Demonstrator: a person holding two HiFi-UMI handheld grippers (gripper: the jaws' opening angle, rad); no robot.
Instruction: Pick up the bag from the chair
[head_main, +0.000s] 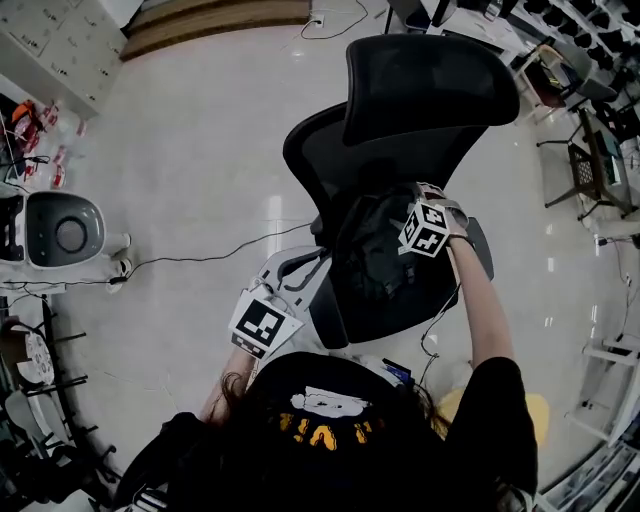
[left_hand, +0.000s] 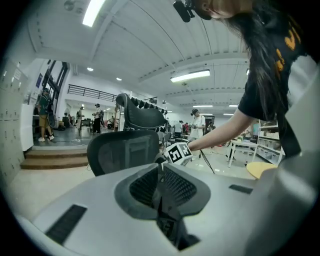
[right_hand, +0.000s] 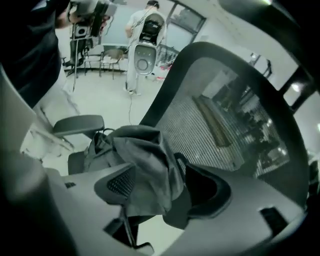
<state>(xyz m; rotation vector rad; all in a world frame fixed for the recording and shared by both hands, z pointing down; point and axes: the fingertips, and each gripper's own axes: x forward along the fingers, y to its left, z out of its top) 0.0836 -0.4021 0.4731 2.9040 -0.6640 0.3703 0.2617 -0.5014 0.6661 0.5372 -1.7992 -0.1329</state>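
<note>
I'm aiming the released right claw (right_hand: 159, 187), bag (right_hand: 137, 150) fabric btwn its jaws on the chair (right_hand: 225, 110) seat, for a thick fold.

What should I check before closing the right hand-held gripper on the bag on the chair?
1. Right hand-held gripper jaws apart: ok.
2. Black bag fabric between those jaws: ok, a fold lies there, not yet pinched.
3. Bag resting on the office chair seat: ok.
4. Left hand-held gripper empty: ok, jaws together, nothing between them.
5. Bag straps free of the chair: cannot tell.
</note>
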